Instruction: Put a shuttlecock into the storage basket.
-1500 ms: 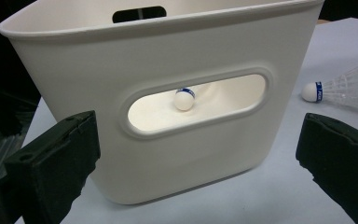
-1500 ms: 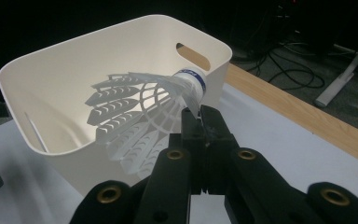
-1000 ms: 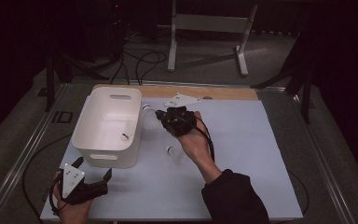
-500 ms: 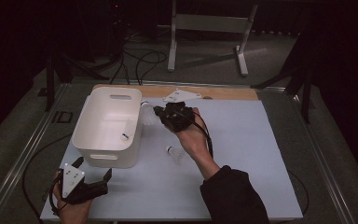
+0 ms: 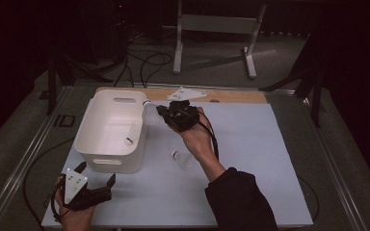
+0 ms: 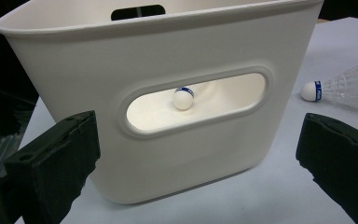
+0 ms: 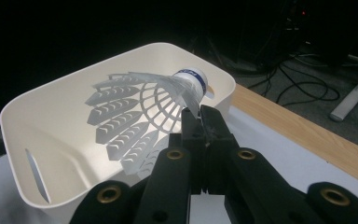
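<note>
White plastic makes up the shuttlecock (image 7: 144,112) that the right gripper (image 5: 160,111) holds. Its jaws are clamped on the edge of the feathery skirt, close to the round tip. The shuttlecock hangs over the rim of the white bin (image 5: 89,144), which sits on the table (image 5: 270,159). A second shuttlecock (image 6: 183,98) lies inside the bin and peeks through the handle hole. A third shuttlecock (image 5: 183,159) lies on the table beside the bin. The left gripper (image 5: 96,180) rests near the front edge of the table, facing the bin, with its jaws wide apart and nothing between them.
</note>
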Motion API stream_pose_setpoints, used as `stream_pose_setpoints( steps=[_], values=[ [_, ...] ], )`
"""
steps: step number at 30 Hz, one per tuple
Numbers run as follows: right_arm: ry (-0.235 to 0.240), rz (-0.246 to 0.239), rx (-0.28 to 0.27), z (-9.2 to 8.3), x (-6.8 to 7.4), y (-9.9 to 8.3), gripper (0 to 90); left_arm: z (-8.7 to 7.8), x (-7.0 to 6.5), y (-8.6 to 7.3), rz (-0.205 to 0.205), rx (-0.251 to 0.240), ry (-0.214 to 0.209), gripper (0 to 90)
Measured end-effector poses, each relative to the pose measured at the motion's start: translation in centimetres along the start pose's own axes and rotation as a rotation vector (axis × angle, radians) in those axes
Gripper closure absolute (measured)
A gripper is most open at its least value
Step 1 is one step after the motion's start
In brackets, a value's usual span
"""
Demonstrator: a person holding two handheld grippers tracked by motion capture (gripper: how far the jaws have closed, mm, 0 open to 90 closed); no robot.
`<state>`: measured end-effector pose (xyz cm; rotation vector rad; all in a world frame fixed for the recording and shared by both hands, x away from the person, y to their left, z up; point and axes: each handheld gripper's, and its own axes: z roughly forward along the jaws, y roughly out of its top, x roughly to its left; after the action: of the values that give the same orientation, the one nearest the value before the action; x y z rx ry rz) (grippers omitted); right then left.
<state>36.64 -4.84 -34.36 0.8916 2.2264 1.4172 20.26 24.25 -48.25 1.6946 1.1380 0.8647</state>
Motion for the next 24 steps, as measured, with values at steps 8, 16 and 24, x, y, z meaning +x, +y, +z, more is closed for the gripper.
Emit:
stream_pose_setpoints(
  steps=[8, 16, 24],
  values=[
    [0.008, 0.004, -0.008, 0.3, -0.1, 0.3, 89.9, 0.0, 0.0, 0.0, -0.001, -0.001, 0.001, 0.1],
    [0.006, -0.002, -0.011, 0.9, 0.0, 0.6, 89.9, 0.0, 0.0, 0.0, -0.001, -0.002, 0.001, 0.1],
    [0.028, 0.010, -0.018, 1.5, 0.1, 0.9, 89.9, 0.0, 0.0, 0.0, -0.001, -0.003, 0.001, 0.1]
  ],
)
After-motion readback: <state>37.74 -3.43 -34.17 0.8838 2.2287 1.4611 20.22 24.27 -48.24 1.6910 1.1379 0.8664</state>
